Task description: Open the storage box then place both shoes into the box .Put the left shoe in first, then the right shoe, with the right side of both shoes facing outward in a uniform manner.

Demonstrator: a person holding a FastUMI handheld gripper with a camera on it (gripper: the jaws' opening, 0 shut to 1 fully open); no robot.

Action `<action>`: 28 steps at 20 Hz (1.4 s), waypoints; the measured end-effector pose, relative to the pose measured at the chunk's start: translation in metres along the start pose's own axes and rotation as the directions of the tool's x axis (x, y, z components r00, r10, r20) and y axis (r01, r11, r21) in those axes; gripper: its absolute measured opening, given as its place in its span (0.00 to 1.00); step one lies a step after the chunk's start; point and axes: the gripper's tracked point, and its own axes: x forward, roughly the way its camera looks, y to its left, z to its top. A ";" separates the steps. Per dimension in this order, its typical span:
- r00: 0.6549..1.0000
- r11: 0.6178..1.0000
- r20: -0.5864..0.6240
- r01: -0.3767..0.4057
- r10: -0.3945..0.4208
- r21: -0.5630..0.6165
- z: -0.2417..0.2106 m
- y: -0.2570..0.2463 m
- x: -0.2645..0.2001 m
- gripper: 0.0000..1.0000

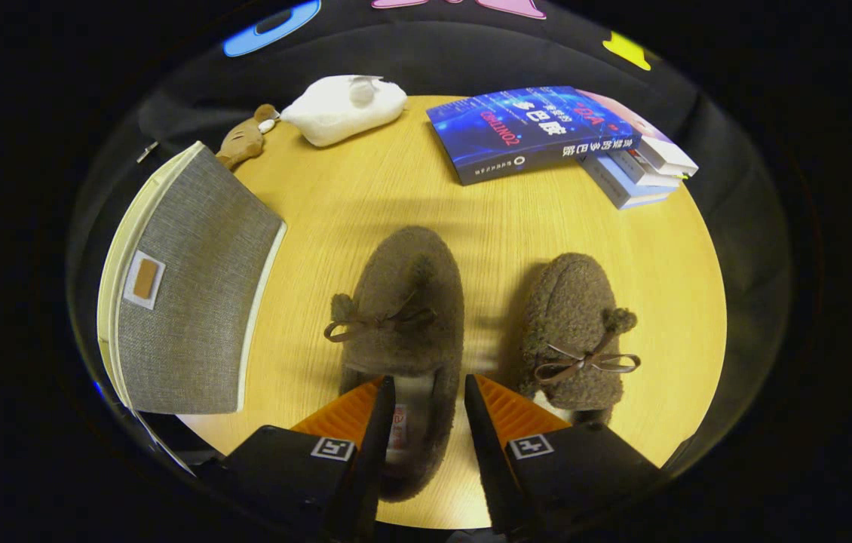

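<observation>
Shoes are what this job is about, and two fuzzy brown ones are set side by side on the round wooden surface point(411, 188). The left shoe point(403, 302) is seen just ahead of the tool point(427, 396), with its heel end lying between the two fingers. One finger is placed over the shoe's opening and the other is held by its outer side, so the side wall of the shoe can be pinched. The fingers are spread apart, and nothing is squeezed yet.

This shoe is likely aimed at because it must go in first. The right shoe point(577, 332) is left just beside it, near the other finger, and is not touched. Both toes are pointed away from the tool, so the bows on top are easy to see.

The storage box point(185, 294), made of grey cloth, is kept well apart from the shoes, off to the side. Its flap looks folded out, but it cannot be told if the box is fully open.

Beyond the shoes, a stack of books point(547, 132), a white soft toy point(343, 109) and a small brown toy point(245, 139) are left at the far edge, out of the way.
</observation>
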 end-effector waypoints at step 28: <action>0.964 0.938 0.196 -0.229 0.181 0.259 0.089 0.066 -0.134 0.05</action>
